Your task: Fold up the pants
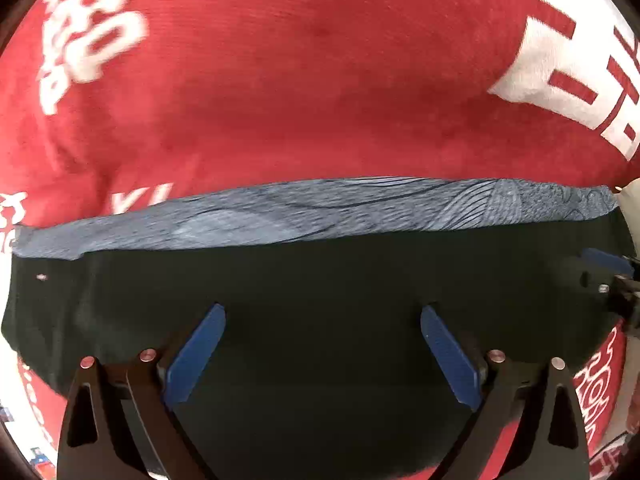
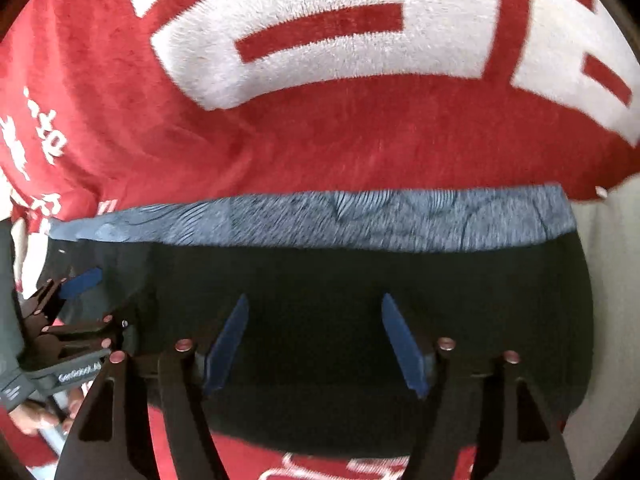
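The black pants [image 1: 320, 280] lie folded flat on a red cloth, with a grey-blue patterned band [image 1: 320, 212] along their far edge. My left gripper [image 1: 322, 312] is open over the black fabric, holding nothing. In the right wrist view the same pants [image 2: 320, 280] and band [image 2: 320, 220] lie ahead. My right gripper [image 2: 314, 302] is open just above the fabric, empty. The left gripper also shows at the left edge of the right wrist view [image 2: 76, 284], and the right gripper shows at the right edge of the left wrist view [image 1: 608, 264].
A red plush cloth with white lettering [image 1: 300, 80] covers the surface under and beyond the pants; it also shows in the right wrist view [image 2: 320, 152]. A pale surface [image 2: 612, 280] lies to the right of the pants. The person's hand [image 2: 36, 416] holds the left gripper.
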